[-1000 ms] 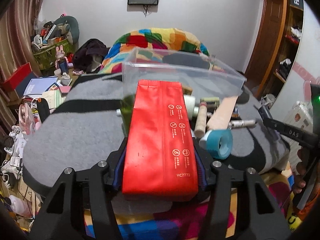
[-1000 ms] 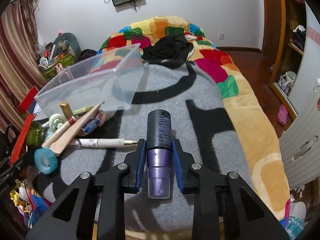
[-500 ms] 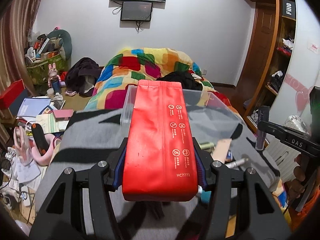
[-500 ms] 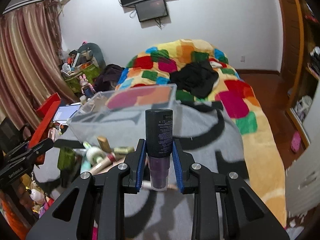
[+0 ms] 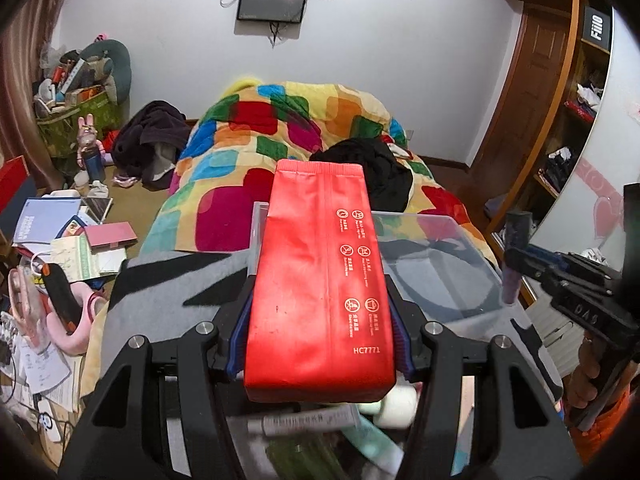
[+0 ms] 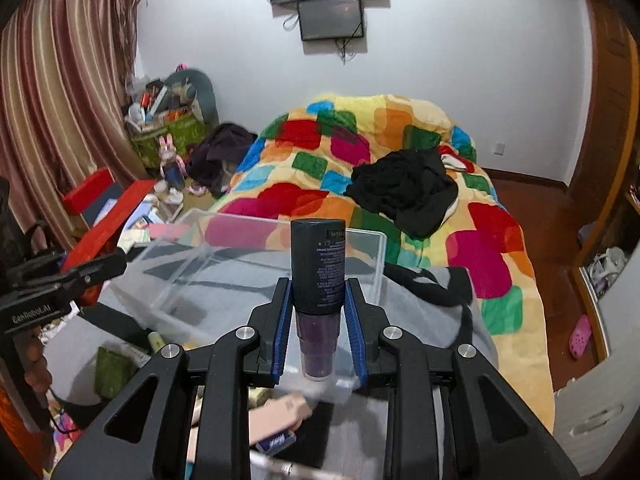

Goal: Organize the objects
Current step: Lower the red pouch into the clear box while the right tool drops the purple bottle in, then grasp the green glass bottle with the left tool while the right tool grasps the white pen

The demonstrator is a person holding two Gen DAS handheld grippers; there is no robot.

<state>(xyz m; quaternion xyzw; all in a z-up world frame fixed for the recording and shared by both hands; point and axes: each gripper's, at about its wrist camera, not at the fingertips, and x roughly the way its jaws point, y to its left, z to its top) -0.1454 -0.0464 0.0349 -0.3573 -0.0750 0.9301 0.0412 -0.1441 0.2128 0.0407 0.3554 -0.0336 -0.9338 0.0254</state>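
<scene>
My left gripper (image 5: 320, 312) is shut on a flat red pouch (image 5: 320, 276) and holds it lifted above the near-left side of a clear plastic bin (image 5: 440, 264) on a grey and black blanket (image 5: 160, 300). My right gripper (image 6: 318, 300) is shut on a dark purple spray bottle (image 6: 318, 268), held in the air over the near-right part of the same bin (image 6: 224, 264). The right gripper with the bottle shows at the right of the left wrist view (image 5: 568, 280); the left gripper with the pouch shows at the left of the right wrist view (image 6: 60, 280).
Small toiletries lie below the grippers: a white tube (image 5: 304, 424), a green bottle (image 6: 112, 372), a tan flat stick (image 6: 280, 408). A patchwork quilt (image 6: 360, 168) with black clothes (image 6: 404, 192) lies behind the bin. Floor clutter at left (image 5: 60, 240); wooden shelves at right (image 5: 560, 140).
Both grippers have risen and moved forward over the clear bin, each still holding its object. The toiletries pile has dropped to the bottom of both views.
</scene>
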